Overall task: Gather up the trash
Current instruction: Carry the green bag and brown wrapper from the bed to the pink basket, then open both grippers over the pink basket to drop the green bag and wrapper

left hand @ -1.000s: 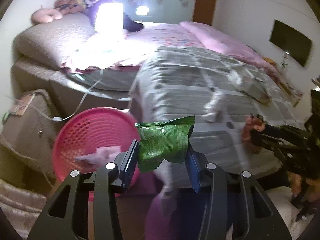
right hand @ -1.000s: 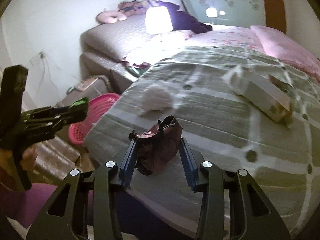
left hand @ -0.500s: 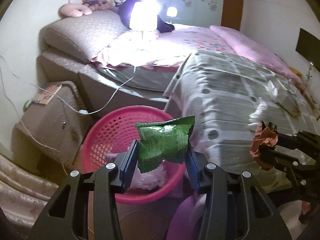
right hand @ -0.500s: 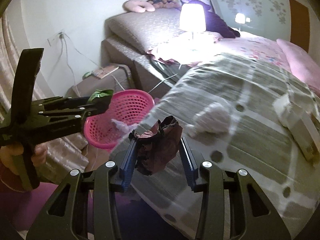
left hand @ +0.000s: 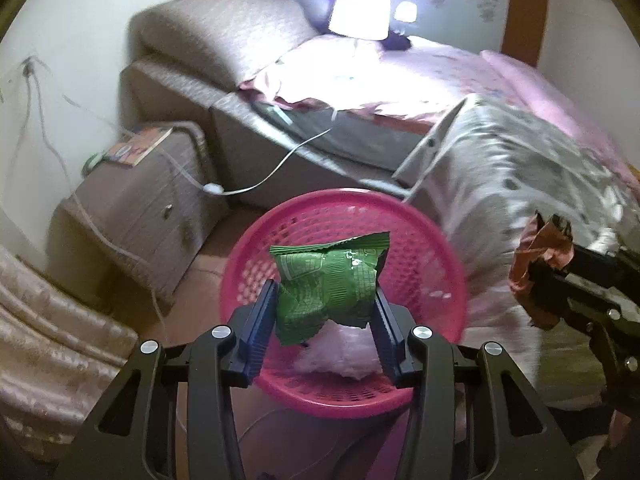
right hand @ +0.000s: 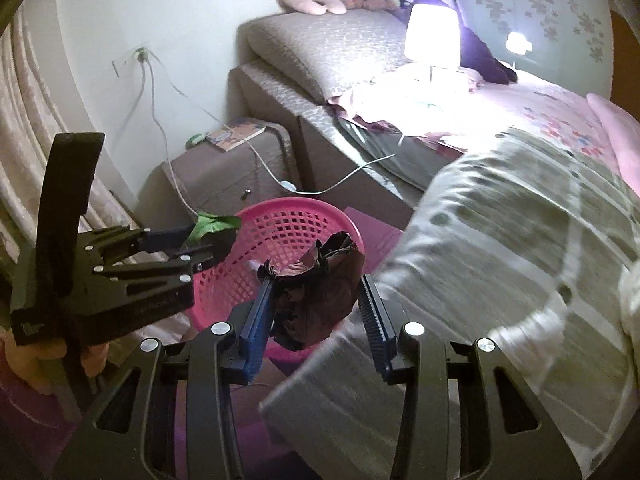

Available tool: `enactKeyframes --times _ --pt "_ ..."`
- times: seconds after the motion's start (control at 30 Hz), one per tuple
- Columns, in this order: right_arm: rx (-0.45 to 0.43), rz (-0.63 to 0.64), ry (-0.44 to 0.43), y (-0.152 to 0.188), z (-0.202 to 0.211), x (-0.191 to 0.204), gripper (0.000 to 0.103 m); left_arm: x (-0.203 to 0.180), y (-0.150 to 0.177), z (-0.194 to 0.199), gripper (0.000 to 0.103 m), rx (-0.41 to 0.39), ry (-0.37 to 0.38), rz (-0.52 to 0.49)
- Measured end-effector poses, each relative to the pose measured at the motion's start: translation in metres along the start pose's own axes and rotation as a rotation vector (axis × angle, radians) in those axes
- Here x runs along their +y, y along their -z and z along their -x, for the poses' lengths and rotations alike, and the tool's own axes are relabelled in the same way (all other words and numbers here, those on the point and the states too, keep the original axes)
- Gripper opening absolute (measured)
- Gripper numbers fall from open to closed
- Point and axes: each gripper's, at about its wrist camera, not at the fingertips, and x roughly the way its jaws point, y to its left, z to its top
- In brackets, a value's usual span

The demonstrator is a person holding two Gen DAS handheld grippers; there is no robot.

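Note:
My left gripper (left hand: 326, 300) is shut on a crumpled green snack wrapper (left hand: 330, 280) and hangs over the mouth of a round pink mesh basket (left hand: 440, 264) on the floor beside the bed. Pale pink crumpled trash (left hand: 340, 356) lies inside the basket. My right gripper (right hand: 316, 300) is shut on a crumpled dark brown wrapper (right hand: 320, 292), held just right of the basket (right hand: 296, 220), above its near rim. In the right wrist view the left gripper (right hand: 216, 236) with its green wrapper (right hand: 212, 224) reaches in from the left, over the basket's far rim.
A bed with a grey patterned blanket (right hand: 520, 240) fills the right side. A brown nightstand (left hand: 132, 208) with a book (right hand: 236, 134) and trailing white cables stands left of the basket. A lit lamp (right hand: 432, 36) sits on the bed; a curtain (left hand: 48, 344) hangs at the left.
Both grippers have swung left from over the bed toward the pink basket, each keeping its wrapper. The basket now sits right under the left gripper and close before the right one.

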Motion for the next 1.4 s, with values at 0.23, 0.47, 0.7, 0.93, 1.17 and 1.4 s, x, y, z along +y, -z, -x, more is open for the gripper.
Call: enactKeyframes --times 0.23,0.47,0.7,0.93,1.17,1.4 --pt "0.047 0.013 -0.030 -0.013 -0.028 0.009 0.042 0.007 0.004 -0.016 0.043 0.051 -0.041 0.013" --pt "0.084 0.005 -0.047 -0.016 -0.044 0.013 0.042 0.009 0.005 -0.024 0.044 0.078 -0.053 0.019" --pt "0.097 -0.038 -0.073 -0.016 -0.051 0.009 0.061 0.009 0.009 -0.033 0.052 0.108 -0.061 0.021" --pt "0.092 -0.054 -0.064 -0.013 -0.048 0.005 0.063 0.006 0.010 -0.033 0.068 0.106 -0.078 0.011" --pt "0.083 -0.063 -0.069 -0.014 -0.046 0.003 0.063 0.018 0.008 -0.033 0.072 0.100 -0.105 0.053" --pt "0.040 -0.077 -0.064 -0.008 -0.023 0.000 0.069 0.015 0.007 -0.028 0.074 0.077 -0.102 0.047"
